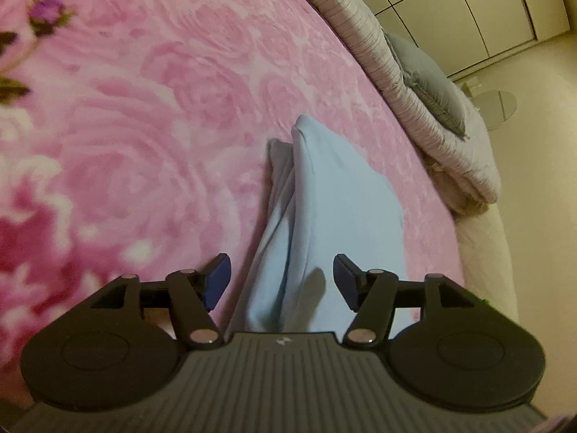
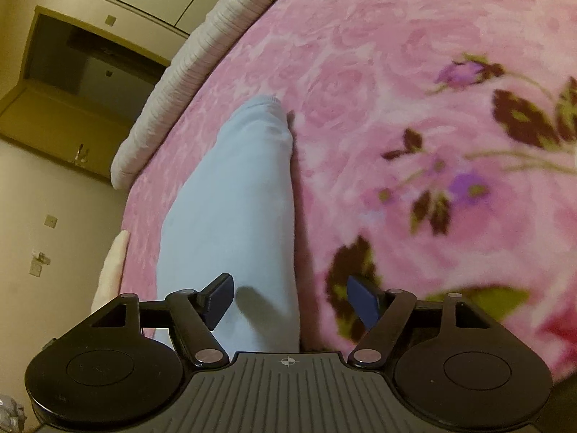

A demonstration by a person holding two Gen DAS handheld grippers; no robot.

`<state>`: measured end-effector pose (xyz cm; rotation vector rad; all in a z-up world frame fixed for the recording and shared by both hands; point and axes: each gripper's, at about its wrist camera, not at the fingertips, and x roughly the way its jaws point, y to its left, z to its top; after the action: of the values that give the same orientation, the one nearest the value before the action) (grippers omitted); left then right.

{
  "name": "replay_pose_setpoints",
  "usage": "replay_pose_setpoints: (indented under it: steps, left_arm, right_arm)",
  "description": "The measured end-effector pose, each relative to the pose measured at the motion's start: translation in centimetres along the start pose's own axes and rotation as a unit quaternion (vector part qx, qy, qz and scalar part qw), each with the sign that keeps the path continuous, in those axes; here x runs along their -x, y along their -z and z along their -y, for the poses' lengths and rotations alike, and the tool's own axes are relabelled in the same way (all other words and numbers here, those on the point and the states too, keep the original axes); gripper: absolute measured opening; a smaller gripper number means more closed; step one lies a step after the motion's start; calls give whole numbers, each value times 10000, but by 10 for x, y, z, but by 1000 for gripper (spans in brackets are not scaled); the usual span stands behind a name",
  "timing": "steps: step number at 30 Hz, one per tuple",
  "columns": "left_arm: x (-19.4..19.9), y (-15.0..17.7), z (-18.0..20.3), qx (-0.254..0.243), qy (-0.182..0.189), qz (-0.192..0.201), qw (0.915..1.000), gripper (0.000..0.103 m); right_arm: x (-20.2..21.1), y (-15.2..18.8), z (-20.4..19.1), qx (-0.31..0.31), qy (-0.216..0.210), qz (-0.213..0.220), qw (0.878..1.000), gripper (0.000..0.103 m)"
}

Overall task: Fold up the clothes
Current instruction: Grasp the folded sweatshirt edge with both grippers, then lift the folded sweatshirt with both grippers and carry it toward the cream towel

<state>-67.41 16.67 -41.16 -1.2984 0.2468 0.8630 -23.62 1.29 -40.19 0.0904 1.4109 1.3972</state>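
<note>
Both grippers, left gripper (image 1: 281, 281) and right gripper (image 2: 288, 303), hover spread wide, pinching nothing. I judge they're lined up over the blue garment (image 1: 335, 209), laid long on the pink blanket (image 1: 144, 108), ready to grab.

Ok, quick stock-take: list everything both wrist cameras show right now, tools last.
Garment: one, light blue, folded lengthwise on the blanket, running away from both grippers.
Blanket: one, pink with rose print, covering the bed.
Quilt: one, pale striped, bunched along the far bed edge.
Pillow: one, grey-blue, on the quilt.
Wardrobe doors: cream, beyond the bed.
Left hand-held gripper: black, blue pads, open over the garment.
Right hand-held gripper: black, blue pads, open, straddling the garment's edge.
</note>
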Motion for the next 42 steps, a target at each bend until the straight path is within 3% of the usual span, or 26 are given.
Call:
replay_pose_setpoints:
  steps: [7, 9, 11, 13, 15, 19, 23, 29, 35, 42]
  left_arm:
    - [-35, -19, 1, 17, 399, -316, 9987, 57]
    - [-45, -22, 4, -183, 444, -464, 9978, 53]
    - [-53, -25, 6, -364, 502, -601, 9963, 42]
    - [-60, -29, 3, -350, 669, -764, 9942, 34]
    - [-67, -32, -2, -255, 859, -926, 9917, 26]
    - [-69, -35, -2, -180, 889, -1058, 9902, 21]
    - [-65, -41, 7, -161, 724, -1132, 9908, 17]
    - [-23, -72, 37, 246, 616, -1053, 9922, 16]
    - [76, -131, 72, 402, 528, -874, 9940, 16]
    - [182, -199, 80, 398, 228, -636, 9969, 16]
  right_arm:
    - [-34, -20, -1, -162, -293, -95, 9994, 73]
    - [-44, -24, 0, -169, -488, -165, 9985, 73]
    - [-54, -29, 2, -169, -679, -237, 9973, 71]
    - [-63, -33, 4, -133, -840, -341, 9958, 60]
    - [-75, -38, 9, -153, -986, -491, 9938, 41]
    - [-89, -47, 18, -255, -1225, -759, 9892, 30]
    - [-88, -56, 6, -329, -943, -983, 9901, 22]
    - [-65, -81, -69, -294, -542, -1108, 9919, 18]
    - [-47, -100, -183, -191, -579, -1248, 9903, 18]
    - [-63, -88, -309, -288, -812, -1394, 9865, 18]
